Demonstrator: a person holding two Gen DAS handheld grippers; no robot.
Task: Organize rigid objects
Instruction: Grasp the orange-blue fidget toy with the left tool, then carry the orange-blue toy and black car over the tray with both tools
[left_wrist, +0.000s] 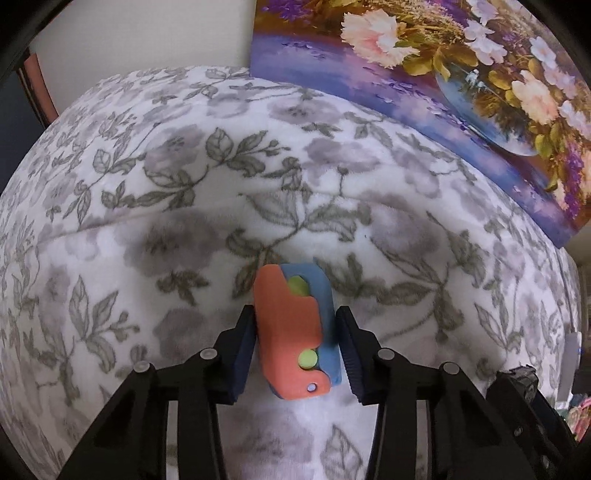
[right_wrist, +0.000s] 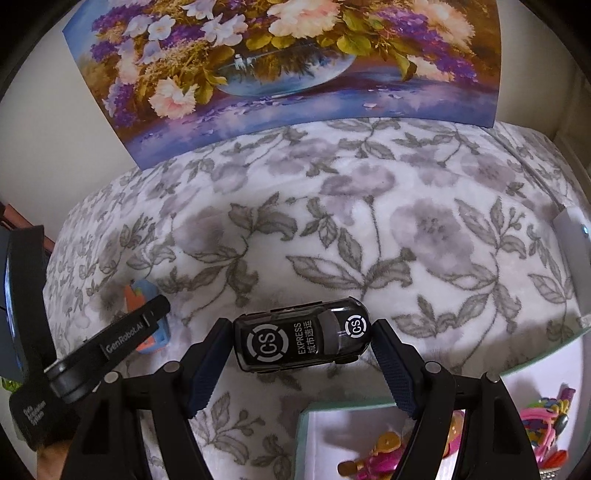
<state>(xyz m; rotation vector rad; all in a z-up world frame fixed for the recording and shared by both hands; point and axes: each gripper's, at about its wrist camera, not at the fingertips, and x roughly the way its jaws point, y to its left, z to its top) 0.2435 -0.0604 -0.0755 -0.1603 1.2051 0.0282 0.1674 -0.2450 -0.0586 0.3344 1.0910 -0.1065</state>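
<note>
- Left wrist view: the toy block is orange on top with a blue layer under it, two lime-green round studs and a small grey rivet at its near corner. It lies on the flowered blanket, between my fingers.
- My left gripper points steeply down at the blanket. Its jaws stand narrow, the left pad against the orange side and the right pad at the blue edge, so I hold the block.
- The block's long axis runs away from me along the fingers, tilted a little to the left at the far end, rivet end nearest me.
- A flower painting leans at the far right edge of the blanket.
- Right wrist view: the toy car is glossy black, with white "CS" rings on roof and bonnet and "EXPRESS" on its side.
- My right gripper tilts down over the blanket, jaws wide, each pad at one end of the car; I cannot tell whether they press on it.
- The car lies crosswise between the pads, bonnet to the right.
- At lower right a white tray holds bright plastic toys.
</note>
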